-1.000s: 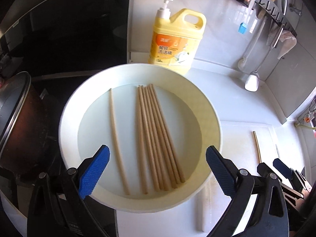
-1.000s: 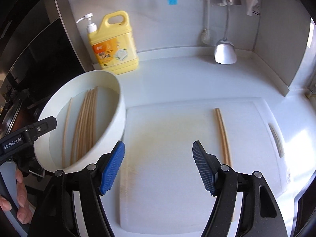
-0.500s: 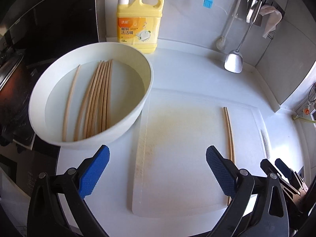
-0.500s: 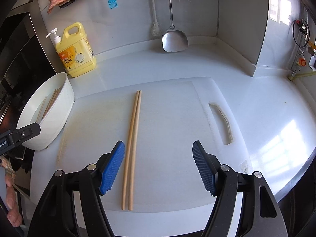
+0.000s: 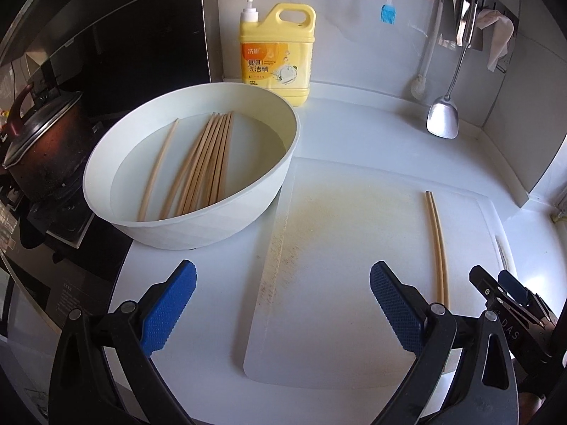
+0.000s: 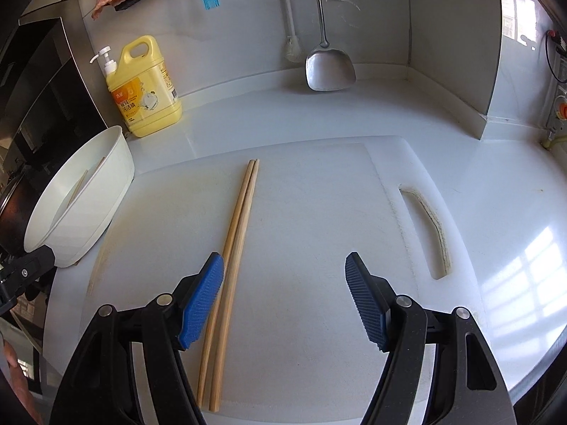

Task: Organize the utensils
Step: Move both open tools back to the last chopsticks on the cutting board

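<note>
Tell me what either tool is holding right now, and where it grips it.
Nothing. Both the left tool and right tool are open and empty; the chopsticks lie loose on the board.

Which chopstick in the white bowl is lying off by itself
The single chopstick nearest the pot side of the white bowl. A gap separates it from the bundle of chopsticks lying together.

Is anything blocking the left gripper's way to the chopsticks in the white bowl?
Nothing visible stands between them. The left gripper is open and empty over the counter's near edge, and only bare counter lies before the white bowl. The chopsticks lie inside in water, so the near wall must be cleared from above.
</note>
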